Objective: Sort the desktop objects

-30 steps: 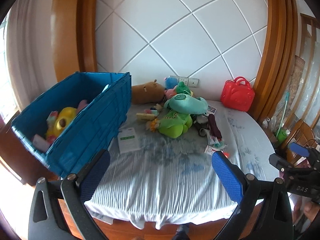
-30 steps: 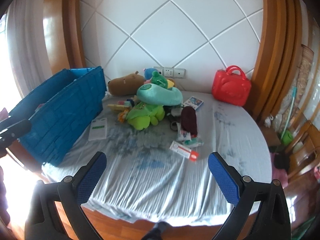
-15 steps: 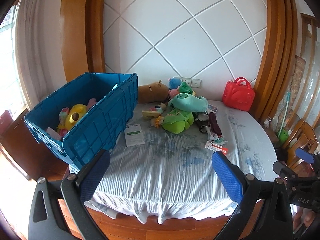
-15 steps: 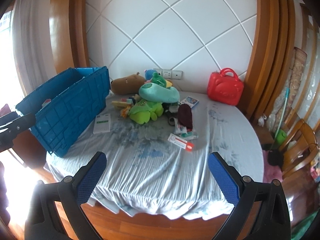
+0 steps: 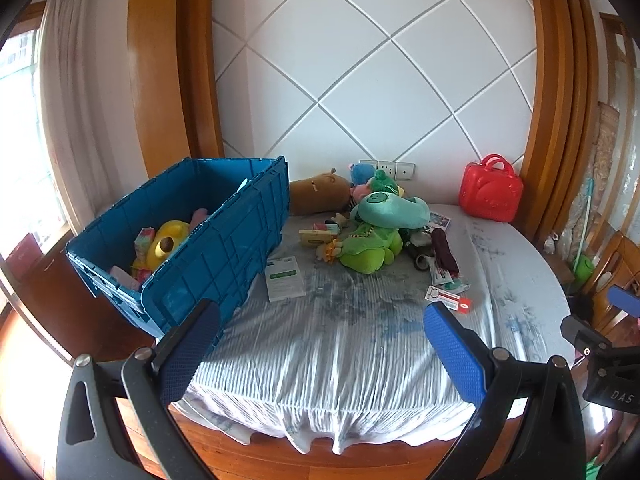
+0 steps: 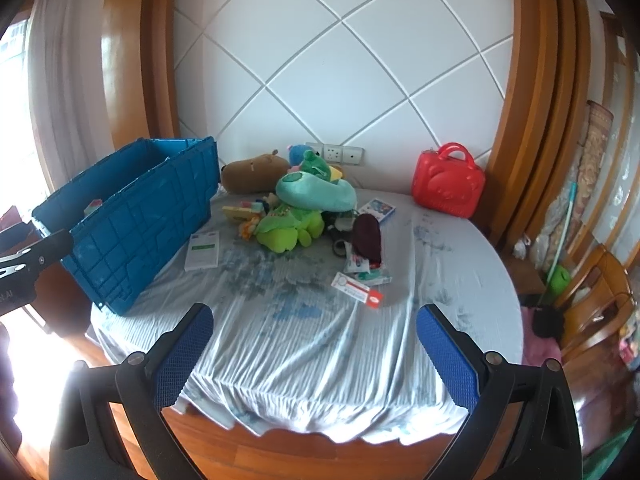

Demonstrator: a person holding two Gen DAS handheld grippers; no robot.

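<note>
Sorting partly done: several toys inside blue crate (image 5: 224, 248).
Plush pile (image 5: 376, 228), cards and packets unsorted right of crate; left gripper (image 5: 320, 344) and right gripper (image 6: 316, 348) wide open, empty.

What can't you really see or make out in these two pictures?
- Blue crate, right view: its near wall hides almost all the contents.
- Small cards, left view: print too small to read.
- Blue toy, left view: mostly hidden behind the green toys.
- Chair, right view: cut off by the edge.
</note>
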